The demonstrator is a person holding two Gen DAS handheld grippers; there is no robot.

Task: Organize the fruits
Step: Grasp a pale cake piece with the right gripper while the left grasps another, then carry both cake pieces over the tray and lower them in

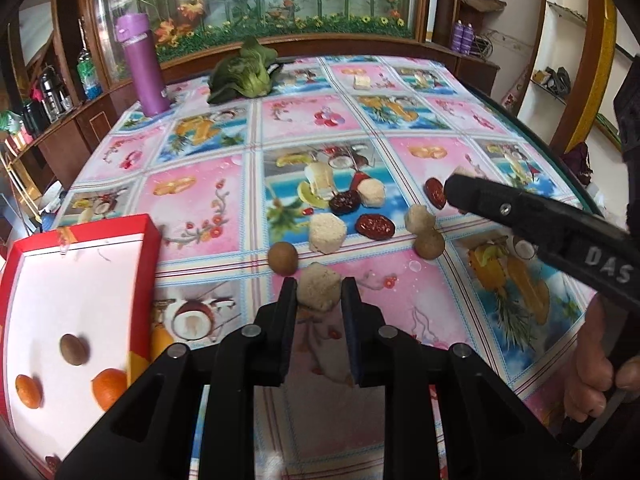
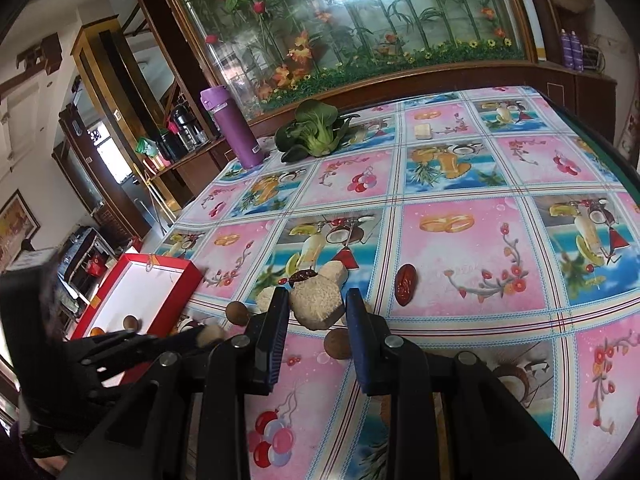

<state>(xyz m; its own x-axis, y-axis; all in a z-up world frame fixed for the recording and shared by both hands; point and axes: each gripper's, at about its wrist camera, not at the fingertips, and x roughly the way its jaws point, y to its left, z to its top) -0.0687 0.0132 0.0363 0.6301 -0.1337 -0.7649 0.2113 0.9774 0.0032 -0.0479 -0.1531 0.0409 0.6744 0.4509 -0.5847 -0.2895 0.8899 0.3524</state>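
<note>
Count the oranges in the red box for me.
2. One orange lies at the box's near left edge, the other at its near right edge. More may hide behind the left claw.

Red box point(image 1: 148, 240) cut off at left edge; orange point(image 1: 109, 388) half hidden

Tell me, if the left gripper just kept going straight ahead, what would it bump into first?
Probably the pale crumbly cube, which already sits between the left gripper fingertips. Just past it lies a small brown round fruit, slightly to the left; depth is hard to judge.
</note>
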